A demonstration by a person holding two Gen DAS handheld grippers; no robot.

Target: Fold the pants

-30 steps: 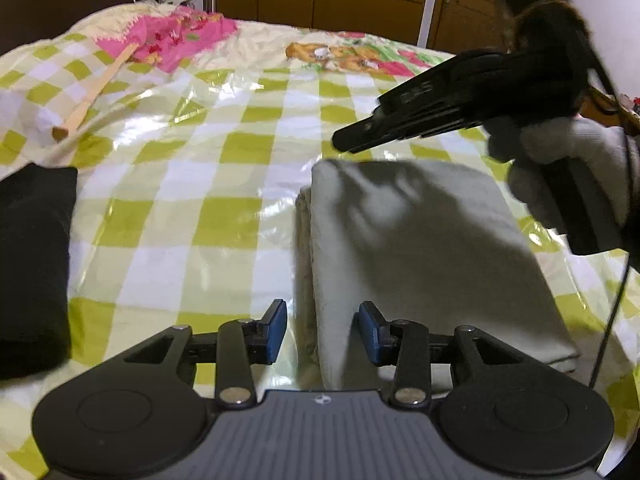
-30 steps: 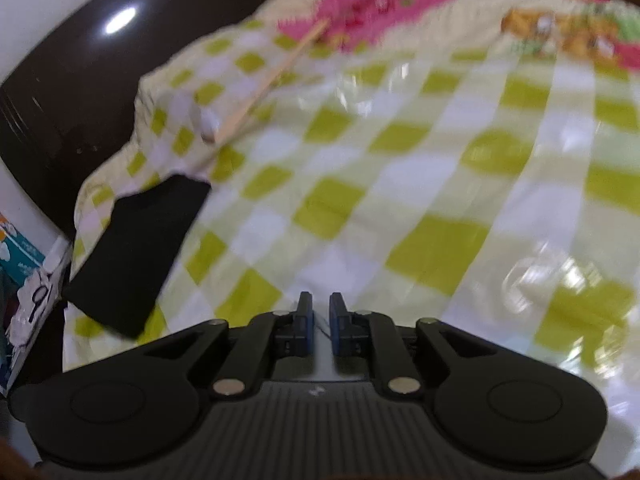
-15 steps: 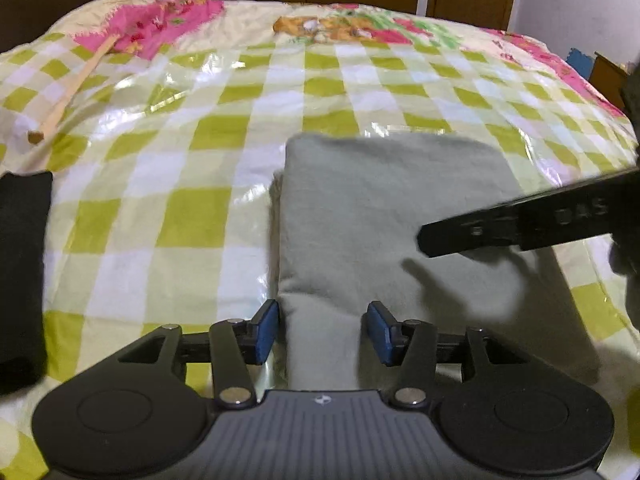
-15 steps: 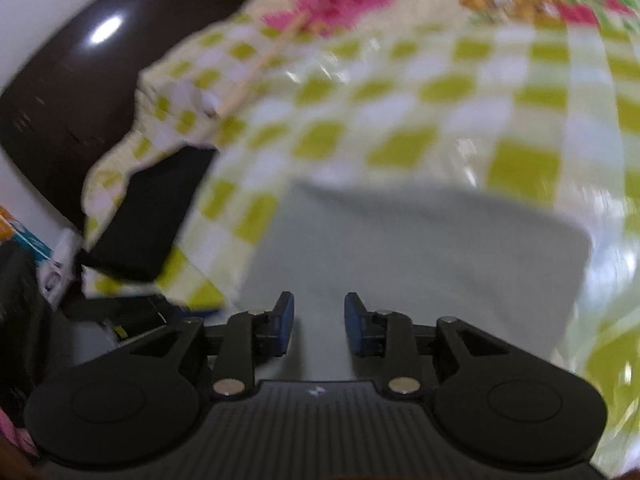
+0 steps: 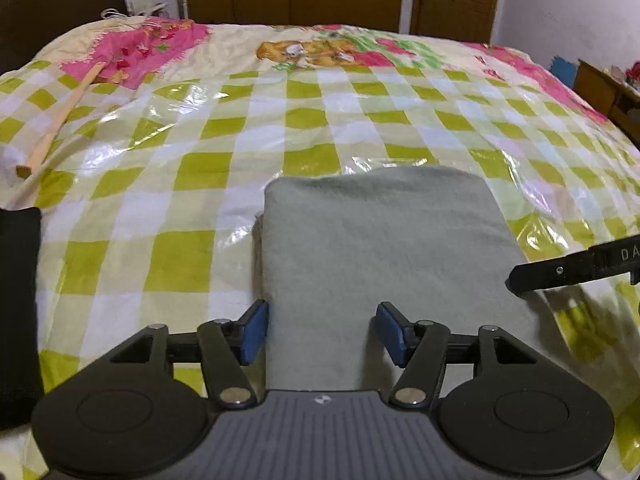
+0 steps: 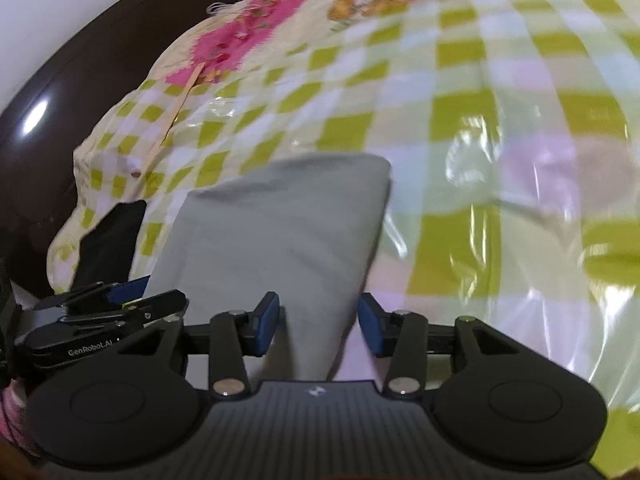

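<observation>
The grey pants (image 5: 384,248) are seen folded into a compact rectangle at 6 o'clock on the bed (image 5: 192,168). Left gripper (image 5: 322,334) and right gripper (image 6: 318,326) are held with jaws apart, empty, straddling near corners. Folding is judged nearly complete; next, both near corners would need pinching.

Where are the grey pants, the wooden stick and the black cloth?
grey pants (image 5: 380,240), left wrist view, middle of the top layer.
wooden stick (image 5: 60,118), left wrist view, mid-shaft.
black cloth (image 5: 18,312), left wrist view, centre of the visible part.
</observation>
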